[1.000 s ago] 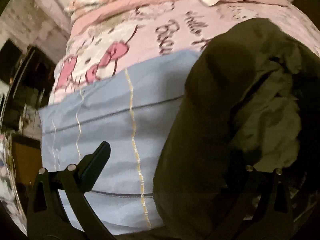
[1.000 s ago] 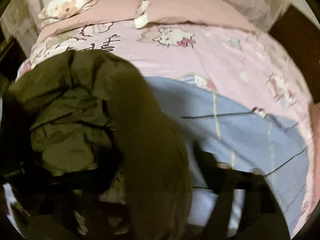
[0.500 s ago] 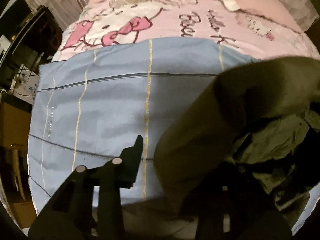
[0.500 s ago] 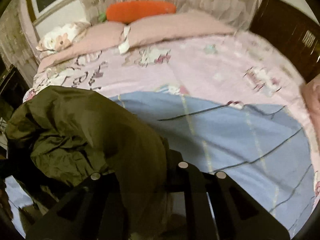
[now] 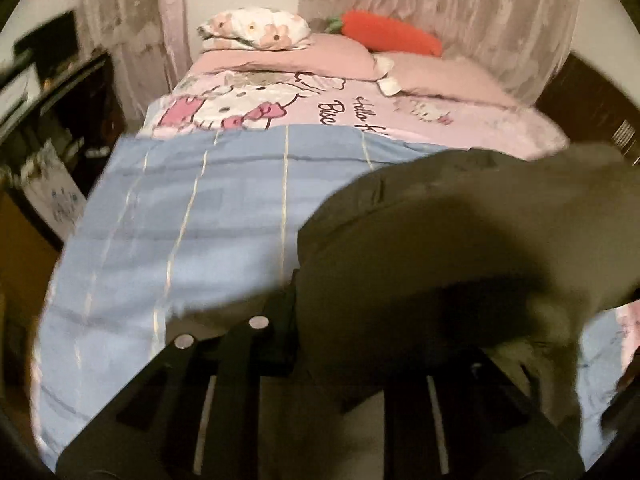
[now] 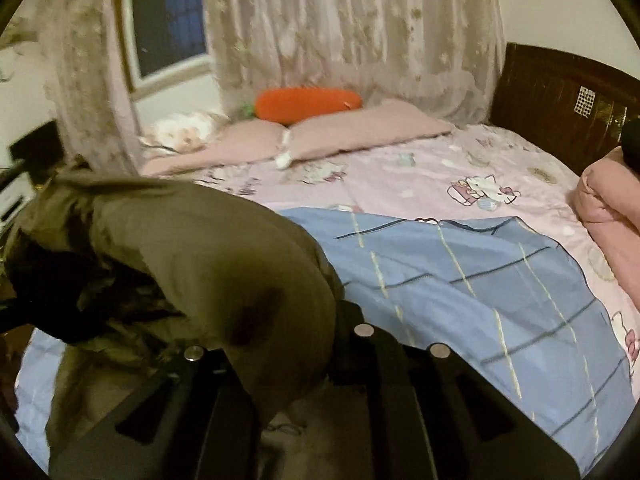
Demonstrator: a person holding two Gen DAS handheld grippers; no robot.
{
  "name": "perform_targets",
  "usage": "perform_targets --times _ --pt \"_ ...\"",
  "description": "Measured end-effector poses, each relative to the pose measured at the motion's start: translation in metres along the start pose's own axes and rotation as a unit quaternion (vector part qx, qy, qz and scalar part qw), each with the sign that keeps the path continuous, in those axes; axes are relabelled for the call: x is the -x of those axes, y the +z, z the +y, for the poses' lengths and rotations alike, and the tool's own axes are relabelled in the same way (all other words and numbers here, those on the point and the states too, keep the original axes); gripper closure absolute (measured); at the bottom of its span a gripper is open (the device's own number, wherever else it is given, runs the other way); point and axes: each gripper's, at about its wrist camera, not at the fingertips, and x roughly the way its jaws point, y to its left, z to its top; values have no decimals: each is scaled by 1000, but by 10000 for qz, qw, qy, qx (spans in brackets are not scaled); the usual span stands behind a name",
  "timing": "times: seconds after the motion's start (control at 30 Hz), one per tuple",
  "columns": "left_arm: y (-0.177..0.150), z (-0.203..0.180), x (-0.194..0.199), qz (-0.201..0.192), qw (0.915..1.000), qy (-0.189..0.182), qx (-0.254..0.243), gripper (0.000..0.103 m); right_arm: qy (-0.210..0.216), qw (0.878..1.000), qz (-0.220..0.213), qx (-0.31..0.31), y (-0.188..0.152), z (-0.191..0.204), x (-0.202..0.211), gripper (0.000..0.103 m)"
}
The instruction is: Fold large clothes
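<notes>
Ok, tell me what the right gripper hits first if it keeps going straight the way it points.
Probably nothing new: the right gripper is shut on the olive garment. Beyond that lies the blue checked cover.

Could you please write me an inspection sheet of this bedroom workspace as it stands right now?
Surface: bed with a pink cartoon-print sheet; a blue striped blanket spread over its near part.
Job's things: olive-green garment, bunched and lifted between both grippers.
Clutter: orange carrot plush, pink pillows, floral pillow, rolled pink quilt at the right edge.
Grippers: left gripper has just been closing, fabric between its fingers; right gripper shut on the garment.
Cables: nothing seen.
Surroundings: lace curtains, dark window, dark wooden headboard, dim furniture to the left.
</notes>
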Motion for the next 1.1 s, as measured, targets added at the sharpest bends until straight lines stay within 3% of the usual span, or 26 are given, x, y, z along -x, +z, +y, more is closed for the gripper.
perform_targets --times 0.13,0.23,0.33,0.37,0.47,0.53,0.57,0.63,0.73,0.77,0.8,0.87,0.97,1.1 --pt "-68 23 28 -40 9975 -395 581 81 206 9993 -162 276 -52 6 56 96" --pt "-115 30 36 -15 9961 -521 708 80 261 9991 -90 316 -87 5 78 96" --pt "-153 19 39 -56 9980 -493 391 76 224 9993 51 293 -117 2 86 96" --pt "-168 11 41 -242 9988 -408 120 75 214 9994 112 239 -124 -1 85 95" --pt "-194 3 42 -430 9984 -257 -251 59 221 9992 211 254 -147 -5 80 94" --pt "-206 5 35 -390 9988 -137 -274 36 172 9991 161 348 -165 -7 80 93" --pt "-210 8 34 -406 9988 -93 -262 31 150 9987 102 483 -174 -6 80 91" --pt "-216 11 35 -533 9982 -37 -258 21 198 9976 30 659 -184 -6 83 86" --pt "-225 14 52 -765 9959 -9 -489 18 257 9943 -12 1037 -195 0 99 69" --pt "-229 15 57 -814 9951 40 -552 17 245 9935 -83 1106 -200 1 110 42" --pt "-233 15 63 -883 9940 119 -637 16 180 9936 -131 1110 -205 2 118 1" --pt "-240 15 71 -1037 9911 231 -797 15 85 9940 -438 995 -217 -3 141 1" --pt "-237 10 68 -1107 9899 354 -813 12 217 9965 -270 763 -224 -10 147 1" --pt "-211 6 60 -1261 9902 282 -534 9 393 9979 -220 458 -218 -11 149 1"
